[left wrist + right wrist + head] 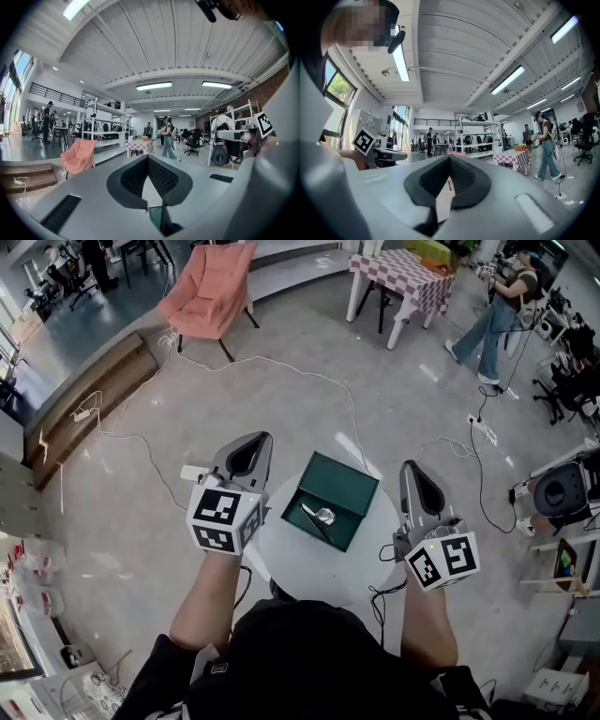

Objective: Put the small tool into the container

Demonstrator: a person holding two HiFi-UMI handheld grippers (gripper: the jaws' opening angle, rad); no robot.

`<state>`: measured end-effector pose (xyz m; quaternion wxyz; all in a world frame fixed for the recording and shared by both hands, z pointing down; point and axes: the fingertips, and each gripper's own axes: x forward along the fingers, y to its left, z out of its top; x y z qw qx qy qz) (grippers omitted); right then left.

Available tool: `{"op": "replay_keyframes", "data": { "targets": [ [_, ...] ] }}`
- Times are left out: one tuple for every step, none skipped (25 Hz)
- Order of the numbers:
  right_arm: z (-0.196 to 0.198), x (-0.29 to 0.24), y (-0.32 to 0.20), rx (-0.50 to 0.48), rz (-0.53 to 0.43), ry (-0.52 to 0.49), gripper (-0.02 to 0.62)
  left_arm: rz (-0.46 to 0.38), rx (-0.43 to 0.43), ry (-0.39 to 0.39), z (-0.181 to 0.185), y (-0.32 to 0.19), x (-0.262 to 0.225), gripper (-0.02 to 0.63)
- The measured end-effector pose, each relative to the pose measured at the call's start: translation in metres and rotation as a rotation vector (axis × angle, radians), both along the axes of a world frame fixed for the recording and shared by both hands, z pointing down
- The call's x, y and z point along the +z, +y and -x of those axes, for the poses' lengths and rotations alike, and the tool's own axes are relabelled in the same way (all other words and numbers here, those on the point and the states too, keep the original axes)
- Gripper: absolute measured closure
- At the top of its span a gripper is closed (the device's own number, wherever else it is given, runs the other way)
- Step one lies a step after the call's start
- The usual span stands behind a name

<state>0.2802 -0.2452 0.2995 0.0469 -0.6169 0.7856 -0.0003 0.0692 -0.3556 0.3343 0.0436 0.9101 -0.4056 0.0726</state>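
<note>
polished grey floor [281, 399], glossy with light streaks. round table [309, 568] smooth, white. green container [342, 486] matt; small tool [324, 515] glints like metal. chair [208, 292], upper left, pink cloth. left gripper [251, 442] shell matt grey plastic, pads [161, 176] ribbed black.

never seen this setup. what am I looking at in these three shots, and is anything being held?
There is no robot here. A person holds a hand-held two-jaw tool in each hand. The head view comes from a camera on their head that looks steeply down. The other two cameras ride on the tools and look out along the jaws into the room.

The left tool and right tool both have their jaws together with nothing between them, so nothing is held. They are at either side of a round white table.

On the table sits an open green container. Inside it are a thin dark stick and a small shiny piece. Neither tool touches the container.
</note>
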Motion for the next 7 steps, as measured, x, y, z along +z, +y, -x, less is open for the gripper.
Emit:
{"op": "replay_keyframes", "data": {
  "targets": [
    [-0.0002,0.0006,0.0001,0.000,0.001,0.000,0.588,0.001,-0.002,-0.001,0.0004,0.0001,0.0011,0.600],
    [-0.0005,0.0010,0.0001,-0.001,0.001,0.000,0.588,0.004,-0.002,-0.003,0.0006,0.0000,0.0025,0.600],
    [-0.0009,0.0011,-0.0001,-0.001,0.000,-0.001,0.588,0.006,-0.001,-0.005,0.0006,-0.0002,0.0040,0.600],
    [-0.0013,0.0012,-0.0006,-0.001,0.000,-0.002,0.588,0.008,-0.001,-0.006,0.0006,-0.0005,0.0050,0.600],
    [-0.0015,0.0011,-0.0013,-0.001,-0.001,-0.004,0.588,0.009,0.000,-0.005,0.0007,-0.0010,0.0053,0.600],
    [-0.0017,0.0011,-0.0020,-0.001,-0.002,-0.005,0.588,0.010,-0.001,-0.005,0.0010,-0.0015,0.0053,0.600],
    [-0.0019,0.0010,-0.0027,-0.001,-0.002,-0.006,0.588,0.010,-0.001,-0.004,0.0014,-0.0020,0.0054,0.600]
  ]
}}
